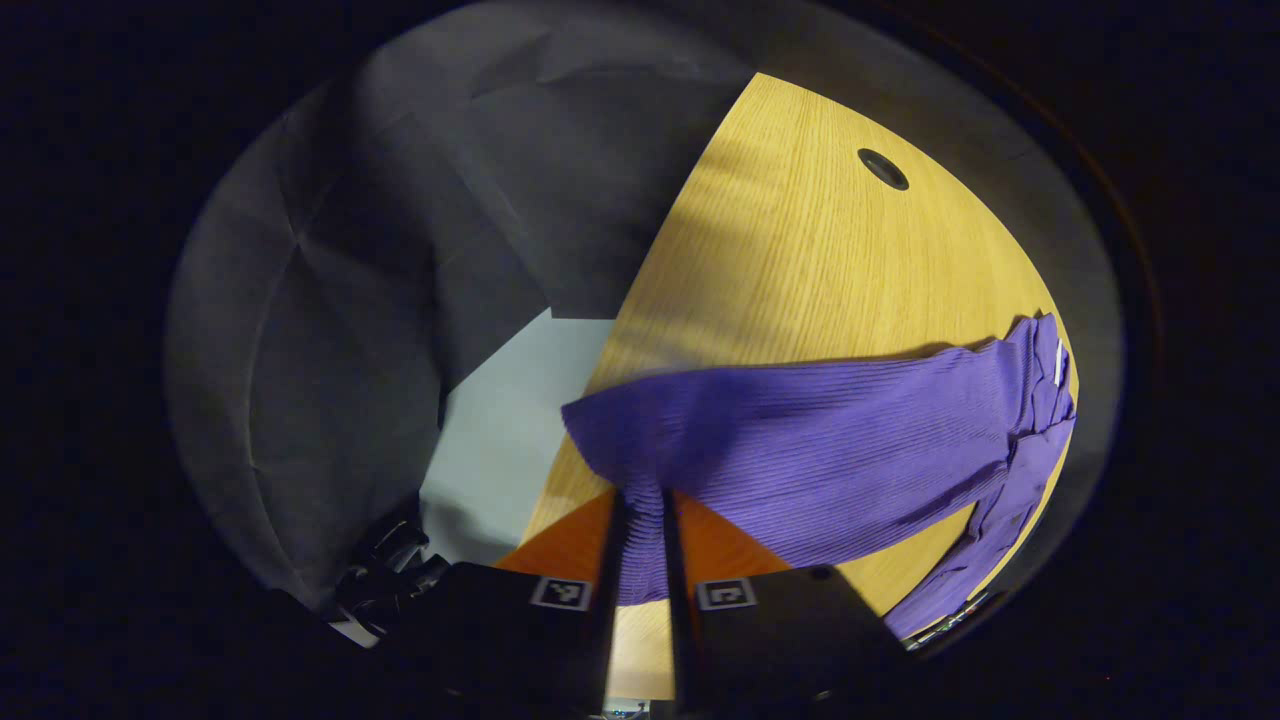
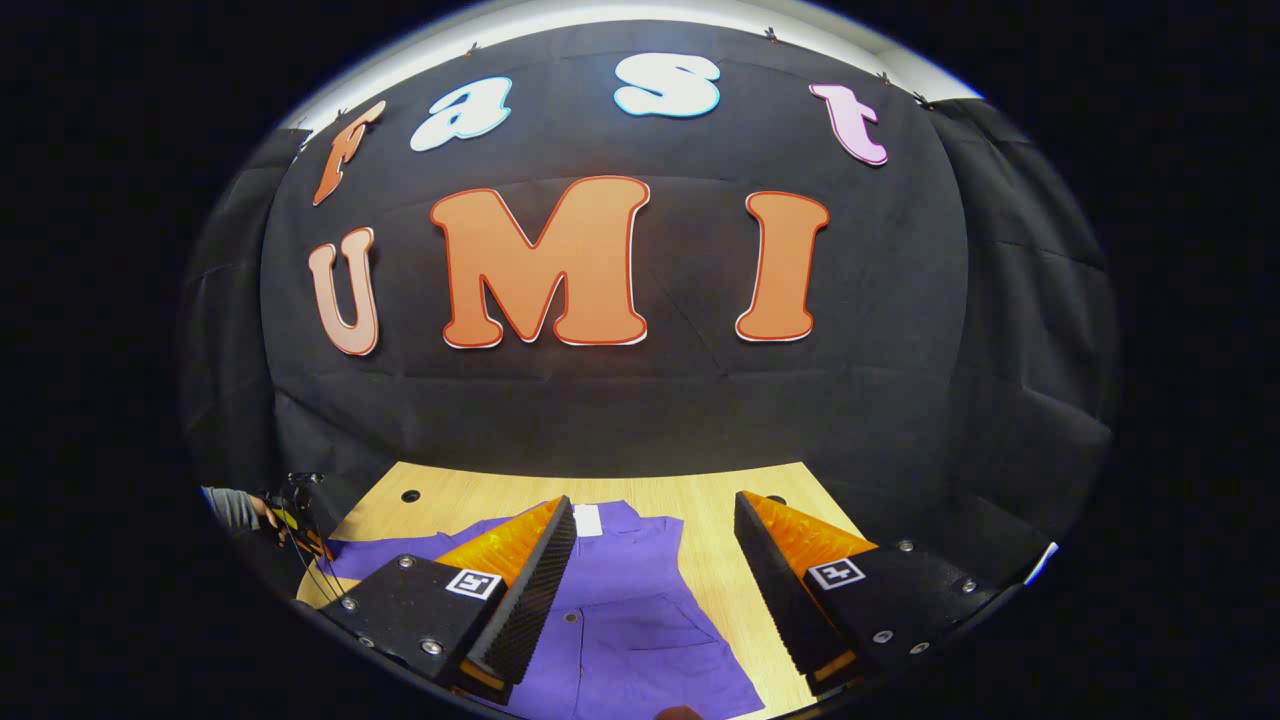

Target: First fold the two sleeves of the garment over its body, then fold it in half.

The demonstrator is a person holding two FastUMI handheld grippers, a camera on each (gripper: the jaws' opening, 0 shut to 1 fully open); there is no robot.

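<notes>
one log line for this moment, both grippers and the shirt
left gripper: shut on sleeve, lifted | right gripper: open above purple shirt | table: shirt unfolded

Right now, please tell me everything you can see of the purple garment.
The purple garment is a ribbed-looking shirt lying front up on the wooden table, with buttons, a chest pocket and a white neck label. One sleeve is lifted and stretched across the table, its cuff pinched in the left tongs. The right tongs hover open above the body.

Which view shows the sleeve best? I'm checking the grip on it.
The left gripper view: the purple sleeve stretches across it, its end pinched in the left claw. The right gripper view shows mainly the shirt's body.
</notes>
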